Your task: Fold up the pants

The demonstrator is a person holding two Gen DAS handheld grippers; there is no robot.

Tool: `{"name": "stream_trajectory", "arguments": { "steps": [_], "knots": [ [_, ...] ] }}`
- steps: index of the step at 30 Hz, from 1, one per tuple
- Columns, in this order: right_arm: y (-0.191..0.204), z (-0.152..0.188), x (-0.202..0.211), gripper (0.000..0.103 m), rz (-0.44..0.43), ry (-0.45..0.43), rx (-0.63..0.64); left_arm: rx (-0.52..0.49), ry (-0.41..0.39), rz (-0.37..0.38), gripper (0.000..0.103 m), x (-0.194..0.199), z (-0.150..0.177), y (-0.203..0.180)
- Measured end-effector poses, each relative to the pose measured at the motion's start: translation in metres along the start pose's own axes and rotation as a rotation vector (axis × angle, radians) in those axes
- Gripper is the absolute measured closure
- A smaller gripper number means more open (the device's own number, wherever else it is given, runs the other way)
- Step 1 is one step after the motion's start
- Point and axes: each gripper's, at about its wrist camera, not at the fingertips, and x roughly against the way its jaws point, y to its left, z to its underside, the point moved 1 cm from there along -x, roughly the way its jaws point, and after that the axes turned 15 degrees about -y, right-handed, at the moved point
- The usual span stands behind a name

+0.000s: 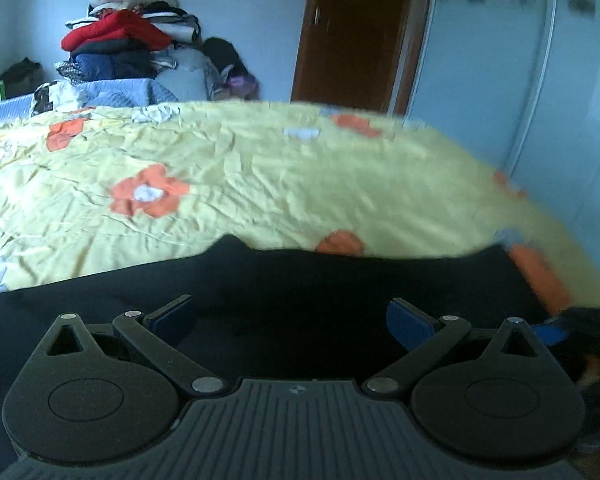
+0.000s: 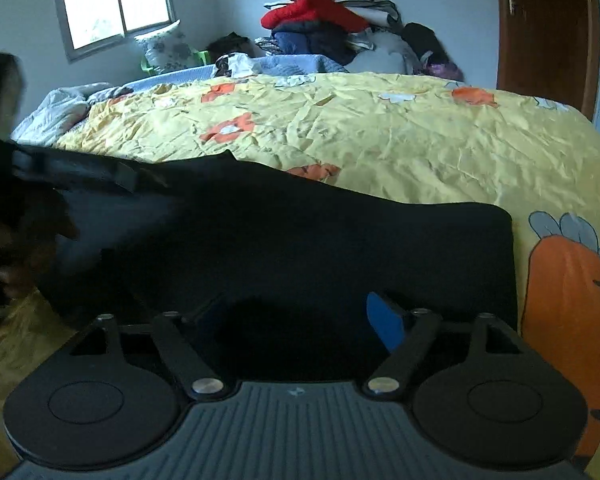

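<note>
Left gripper [image 1: 292,320]: fingers spread wide apart, nothing between the blue pads [image 1: 410,324]; it hovers low over the dark cloth.
Right gripper [image 2: 300,320]: jaws also wide apart and holding nothing; only the right blue pad [image 2: 384,322] shows clearly, the left one is lost in shadow.
Black pants [image 2: 300,248]: they lie flat on the yellow flowered bedspread [image 2: 380,140], directly at 12 o'clock from both grippers and passing under the fingers.
Long axis: in the right wrist view it runs from 9 o'clock to 3 o'clock, with a straight end edge at about 2 o'clock.
Nearer arm: I judge the right gripper is closer to that end edge.
Only in right view: a raised part of the pants near 10 o'clock and a hand [image 2: 16,276] at 9 o'clock; the window [image 2: 116,0].
Only in left view: the far edge of the pants [image 1: 260,280] against the bedspread [image 1: 260,180], and the white wardrobe [image 1: 500,80] at 2 o'clock.
</note>
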Motion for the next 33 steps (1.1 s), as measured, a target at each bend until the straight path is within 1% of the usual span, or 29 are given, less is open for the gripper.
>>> {"name": "stream_trajectory", "arguments": {
  "steps": [2, 4, 6, 12, 14, 16, 20, 22, 24, 27, 33],
  "knots": [
    [-0.003, -0.001, 0.001, 0.0, 0.043, -0.016, -0.017, -0.026, 0.034, -0.028, 0.001, -0.014, 0.006, -0.007],
    [-0.006, -0.001, -0.002, 0.0, 0.086, -0.032, -0.049, -0.046, 0.055, -0.047, 0.0, -0.021, 0.014, -0.008],
    [-0.01, 0.003, -0.004, 0.0, 0.098, -0.031, -0.075, -0.049, 0.047, -0.048, 0.0, -0.018, 0.02, -0.006],
    [-0.004, 0.01, -0.003, 0.0, 0.13, -0.064, -0.018, -0.081, 0.023, -0.08, 0.0, -0.005, 0.019, -0.004],
    [-0.005, 0.012, -0.002, 0.0, 0.134, -0.079, -0.025, -0.095, 0.035, -0.077, 0.0, -0.003, 0.026, -0.004],
    [-0.005, 0.012, -0.001, 0.0, 0.133, -0.086, -0.036, -0.076, 0.016, -0.074, 0.0, 0.002, 0.031, -0.002],
    [-0.006, 0.013, 0.0, 0.0, 0.129, -0.088, -0.04, -0.05, 0.01, -0.065, 0.0, 0.011, 0.037, 0.005],
    [-0.003, 0.013, -0.002, 0.0, 0.135, -0.082, -0.027, -0.032, -0.013, -0.071, 0.0, 0.016, 0.041, 0.007],
    [0.001, 0.013, -0.004, 0.0, 0.148, -0.072, -0.001, -0.037, -0.03, -0.081, 0.0, 0.022, 0.044, 0.007],
    [0.007, 0.014, -0.007, 0.0, 0.169, -0.058, 0.039, -0.03, -0.032, -0.081, 0.0, 0.024, 0.045, 0.008],
    [0.006, 0.015, -0.008, 0.0, 0.162, -0.064, 0.023, -0.027, -0.029, -0.081, 0.0, 0.024, 0.045, 0.008]
  ]
}}
